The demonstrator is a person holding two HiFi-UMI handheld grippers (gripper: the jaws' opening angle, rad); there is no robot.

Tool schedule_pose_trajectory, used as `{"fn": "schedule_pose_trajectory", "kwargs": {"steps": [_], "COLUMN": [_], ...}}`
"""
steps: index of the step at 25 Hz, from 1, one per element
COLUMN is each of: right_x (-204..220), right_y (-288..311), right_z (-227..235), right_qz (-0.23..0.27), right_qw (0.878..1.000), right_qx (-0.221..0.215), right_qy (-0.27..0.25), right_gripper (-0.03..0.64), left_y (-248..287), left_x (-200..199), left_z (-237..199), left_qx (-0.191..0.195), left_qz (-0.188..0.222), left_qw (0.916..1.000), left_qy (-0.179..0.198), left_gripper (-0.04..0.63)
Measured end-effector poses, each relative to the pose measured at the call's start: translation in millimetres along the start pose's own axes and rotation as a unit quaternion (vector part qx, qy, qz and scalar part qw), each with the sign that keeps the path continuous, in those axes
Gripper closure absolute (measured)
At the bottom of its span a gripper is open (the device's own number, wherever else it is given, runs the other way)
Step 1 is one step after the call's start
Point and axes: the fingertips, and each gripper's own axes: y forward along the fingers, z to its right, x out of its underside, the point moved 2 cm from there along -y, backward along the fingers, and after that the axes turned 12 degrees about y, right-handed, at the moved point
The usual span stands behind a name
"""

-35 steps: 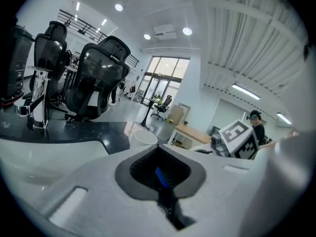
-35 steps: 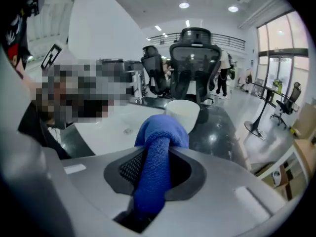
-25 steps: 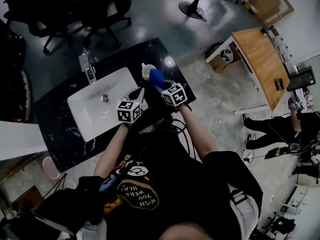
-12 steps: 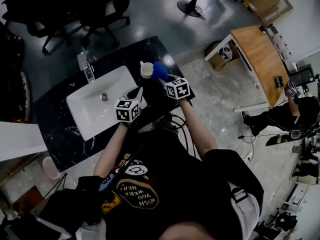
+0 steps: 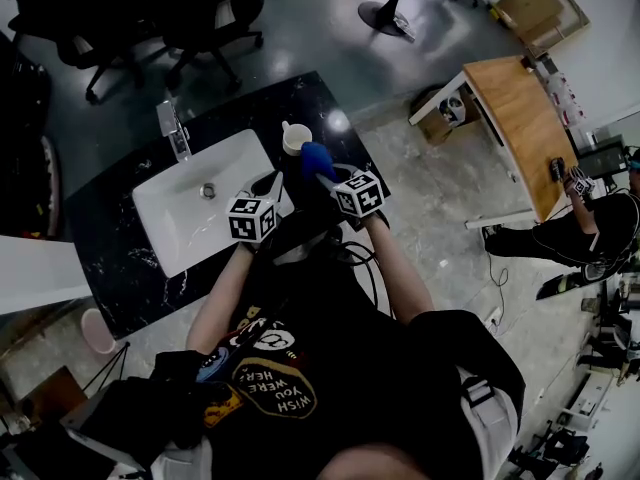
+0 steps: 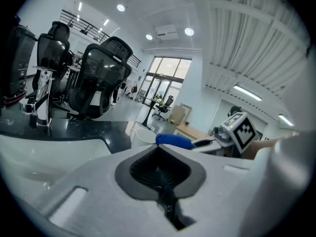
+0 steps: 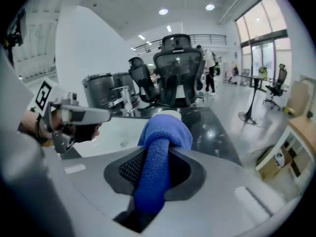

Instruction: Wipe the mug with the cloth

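Mug (image 5: 293, 140) is standing upright on the dark desk (image 5: 322, 103), near its far corner. The white sink (image 5: 175, 223) is lying at about 8 o'clock from it, and the desk's edge is running close by at 3 o'clock. Nothing is holding the mug.

The blue cloth (image 5: 315, 155) is sitting just beside it at about 5 o'clock; I cannot tell whether the two are touching. The right tool (image 5: 325, 173) is pinching that cloth: its jaws are standing partly closed on a rolled strand, and a soft bunch is bulging past the tips toward the mug. The left tool (image 5: 270, 186) is hanging over the sink's near rim, at 7 o'clock from the mug and apart from it, with its jaws looking closed together and nothing between them.

The main risk, as I judge it, is coming from that free-standing mug. A sideways wipe from the right tool would be pushing rather than rubbing, so the mug could be sliding toward the sink, tipping, or heading for the desk's edge. A second risk is lying in the grip. Only a narrow strand is being clamped, so drag on the ceramic might be pulling the cloth loose. If the bunch is flattening, the hard tips could be knocking the mug.
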Motion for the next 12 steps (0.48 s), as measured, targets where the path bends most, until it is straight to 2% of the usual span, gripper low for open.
{"fn": "schedule_pose_trajectory", "kwargs": {"steps": [2,4,5,6,7,10,11,12], "right_x": [-17,-25,-25,-25,-25,-27,-27,-27], "right_y": [-8,-10,-10,-11,-13,-25,-30,-36], "right_z": [25,36,37,36,34,24,20,16], "right_qz": [0.026,0.042,0.048,0.055,0.065,0.110,0.125,0.138], "right_qw": [0.998,0.995,0.995,0.994,0.993,0.989,0.987,0.985], "right_qx": [0.057,0.078,0.076,0.072,0.070,0.073,0.074,0.076], "right_qy": [0.024,0.043,0.051,0.058,0.063,0.066,0.064,0.063], "right_gripper": [0.532,0.518,0.478,0.396,0.373,0.407,0.450,0.520], "left_y": [1,1,1,0,-1,-5,-5,-6], "left_x": [0,0,-1,-2,-3,-3,-3,-3], "left_z": [1,1,2,3,4,4,3,3], "left_qx": [0.003,0.005,0.006,0.007,0.008,0.009,0.009,0.009], "left_qz": [-0.001,0.000,0.001,0.003,0.005,0.007,0.007,0.007], "left_qw": [1.0000,1.0000,1.0000,1.0000,0.9999,0.9999,0.9999,0.9999], "left_qy": [-0.001,0.000,0.001,0.002,0.003,0.005,0.006,0.006], "left_gripper": [0.591,0.591,0.591,0.591,0.591,0.591,0.591,0.591]}}
